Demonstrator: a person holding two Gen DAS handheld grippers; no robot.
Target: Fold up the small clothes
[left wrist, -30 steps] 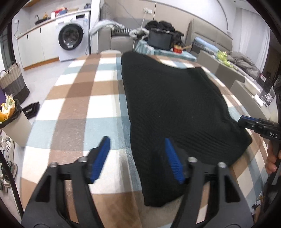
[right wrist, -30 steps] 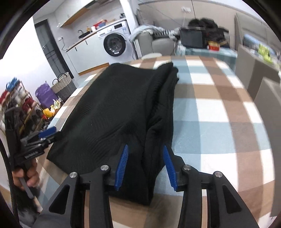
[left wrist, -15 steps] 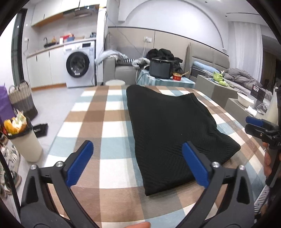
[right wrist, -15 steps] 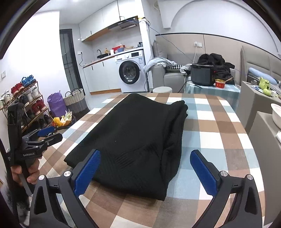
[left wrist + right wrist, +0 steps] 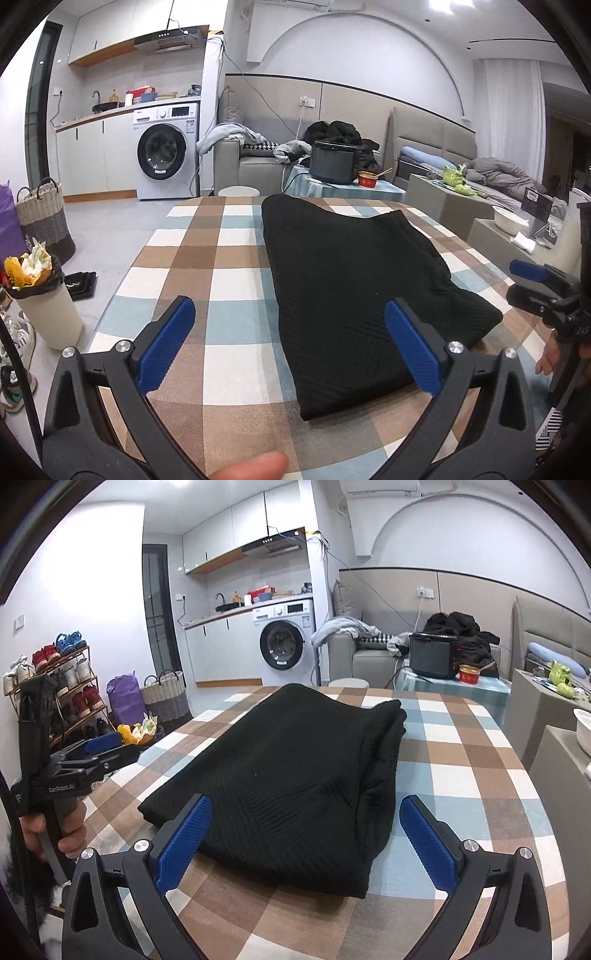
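Left wrist view: left gripper (image 5: 290,345) wide apart, black folded sweater (image 5: 354,280) at 12 o'clock on checkered tablecloth (image 5: 229,288); right gripper (image 5: 304,836) apart too, w/ nothing held.

The left gripper (image 5: 290,341) hangs wide open above the folded black garment (image 5: 354,280) on the checked tablecloth (image 5: 229,284).

Ahead of me a white washing machine (image 5: 166,151) stands under the kitchen counter, with a woven basket (image 5: 42,218) and a full bin (image 5: 44,295) on the floor to its left. A dark cooker pot (image 5: 434,655) sits beside a red bowl (image 5: 469,674). Shoes fill a rack (image 5: 55,694).
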